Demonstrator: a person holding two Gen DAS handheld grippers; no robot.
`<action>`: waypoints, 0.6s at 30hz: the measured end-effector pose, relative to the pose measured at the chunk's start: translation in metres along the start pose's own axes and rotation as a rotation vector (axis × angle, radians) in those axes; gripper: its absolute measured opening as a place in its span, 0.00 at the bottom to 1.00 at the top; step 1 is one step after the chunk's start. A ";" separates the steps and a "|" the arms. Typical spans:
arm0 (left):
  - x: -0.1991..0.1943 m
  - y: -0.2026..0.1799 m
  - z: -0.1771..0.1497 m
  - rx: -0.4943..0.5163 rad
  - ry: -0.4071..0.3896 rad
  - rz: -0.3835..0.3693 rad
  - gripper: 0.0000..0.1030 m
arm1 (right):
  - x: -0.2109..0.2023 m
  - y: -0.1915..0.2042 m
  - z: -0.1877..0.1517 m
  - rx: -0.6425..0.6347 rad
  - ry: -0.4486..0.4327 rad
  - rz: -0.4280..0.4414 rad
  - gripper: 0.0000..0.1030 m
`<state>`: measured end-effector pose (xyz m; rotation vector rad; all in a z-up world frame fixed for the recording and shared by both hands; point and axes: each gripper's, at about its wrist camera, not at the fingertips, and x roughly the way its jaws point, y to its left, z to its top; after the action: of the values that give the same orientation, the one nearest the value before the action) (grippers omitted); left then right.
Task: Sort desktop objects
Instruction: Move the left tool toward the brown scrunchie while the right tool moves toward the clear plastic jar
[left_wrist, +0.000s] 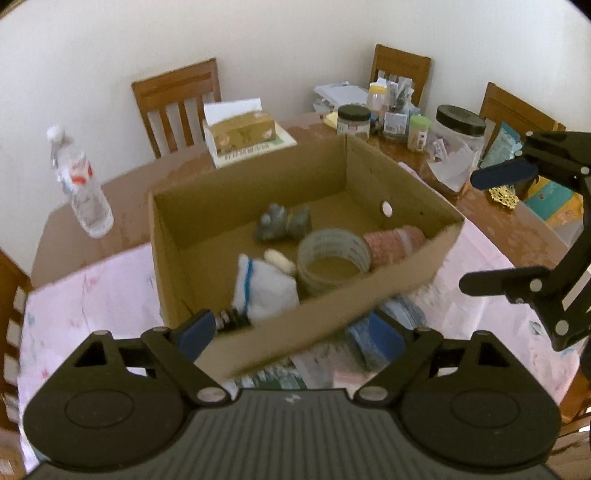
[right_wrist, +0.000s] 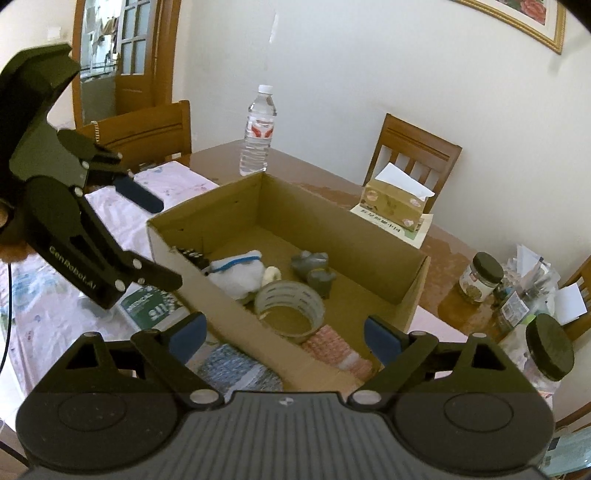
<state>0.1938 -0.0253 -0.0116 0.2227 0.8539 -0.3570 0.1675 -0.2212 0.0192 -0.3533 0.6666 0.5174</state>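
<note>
An open cardboard box (left_wrist: 406, 273) sits on a wooden table (left_wrist: 122, 192), partly on a pale pink cloth (left_wrist: 92, 295). Its near wall hides the lower parts of what lies inside: a roll of clear tape (left_wrist: 332, 260), a white pouch with a blue stripe (left_wrist: 266, 288), a grey figurine (left_wrist: 282, 221), a pink patterned roll (left_wrist: 393, 242) and a dark object (left_wrist: 232, 318) mostly cut off at the near corner. Flat packets (right_wrist: 151, 302) lie on the cloth just outside the box, half covered by the grippers and too blurred to identify. The left gripper (left_wrist: 295, 332) hovers over the box's near edge, jaws wide and empty. The right gripper (right_wrist: 284, 332) does likewise, jaws wide, nothing between them. Beyond stand a water bottle (right_wrist: 258, 129), a tissue box (right_wrist: 395, 201), lidded jars (left_wrist: 460, 140) and chairs (left_wrist: 177, 103); the clutter at the table's far end is hard to make out.
</note>
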 end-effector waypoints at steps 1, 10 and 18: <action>-0.001 -0.002 -0.005 -0.008 0.004 0.007 0.88 | -0.001 0.002 -0.001 -0.001 -0.001 0.005 0.92; -0.019 -0.028 -0.038 0.018 0.011 0.052 0.88 | -0.018 0.014 -0.017 0.002 -0.014 0.044 0.93; -0.034 -0.048 -0.065 -0.042 0.019 0.114 0.88 | -0.026 0.026 -0.038 -0.010 -0.003 0.082 0.94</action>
<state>0.1099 -0.0401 -0.0292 0.2354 0.8631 -0.2303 0.1165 -0.2263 0.0045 -0.3354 0.6775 0.5995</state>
